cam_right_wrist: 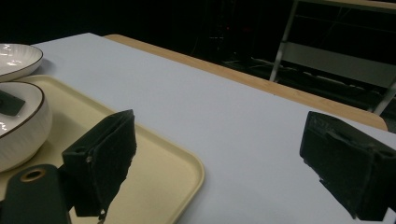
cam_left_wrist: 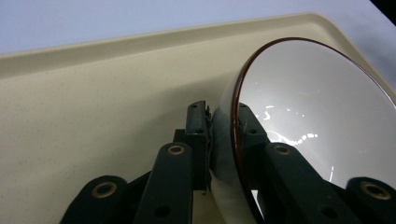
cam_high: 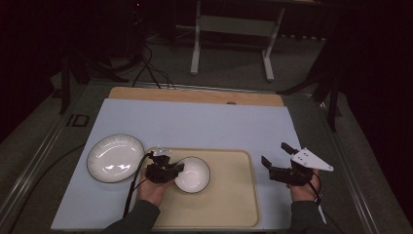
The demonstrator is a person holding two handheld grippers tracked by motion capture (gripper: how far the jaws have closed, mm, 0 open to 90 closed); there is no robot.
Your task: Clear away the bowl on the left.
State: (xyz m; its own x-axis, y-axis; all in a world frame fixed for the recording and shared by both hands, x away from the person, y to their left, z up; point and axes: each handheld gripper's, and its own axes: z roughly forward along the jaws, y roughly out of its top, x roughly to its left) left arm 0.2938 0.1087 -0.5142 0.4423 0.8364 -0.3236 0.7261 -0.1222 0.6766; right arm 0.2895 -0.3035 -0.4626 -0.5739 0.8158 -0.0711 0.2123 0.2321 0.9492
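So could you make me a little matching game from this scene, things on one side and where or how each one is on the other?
Things:
1. bowl
2. plate
3. tray
4. right gripper

Places or states:
A. on the blue mat, left of the tray
B. open, holding nothing, over the table's right side
C. beige, lying near the table's front edge
D. on the tray, its rim pinched by the left gripper's fingers

Pairs: 1-D, 2-A, 3-C, 4-B
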